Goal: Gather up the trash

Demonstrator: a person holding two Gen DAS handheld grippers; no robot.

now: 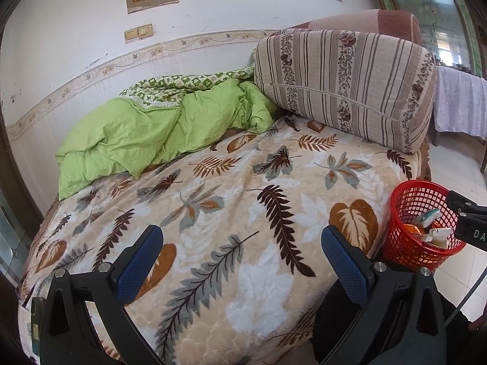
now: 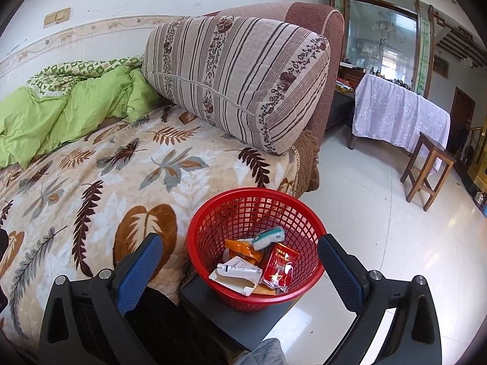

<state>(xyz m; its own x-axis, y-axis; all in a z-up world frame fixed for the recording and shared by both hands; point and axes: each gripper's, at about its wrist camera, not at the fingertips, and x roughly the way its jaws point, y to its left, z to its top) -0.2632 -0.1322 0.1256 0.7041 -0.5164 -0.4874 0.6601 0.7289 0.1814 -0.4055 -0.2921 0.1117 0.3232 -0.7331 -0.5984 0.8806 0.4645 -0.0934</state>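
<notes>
Hovering wide open and empty, the right gripper (image 2: 240, 261) has the red mesh basket (image 2: 299, 216) directly ahead between its fingers, holding an orange wrapper (image 2: 243, 249), a white tube (image 2: 240, 269), a red packet (image 2: 280, 263) and a teal-white item (image 2: 269, 237). All look light, crinkly and slippery, best pinched at an edge. The left gripper (image 1: 242, 252), also spread and empty, faces a leaf-print blanket (image 1: 243, 182) with no trash in sight.

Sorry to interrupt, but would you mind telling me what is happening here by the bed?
A person is collecting trash with a handheld claw in each hand. The red basket sits on a dark stand beside the bed and already holds several wrappers and small packets. The right claw hangs open just over the basket, holding nothing. The left claw is open too, over the leaf-patterned blanket, where no trash shows.
</notes>
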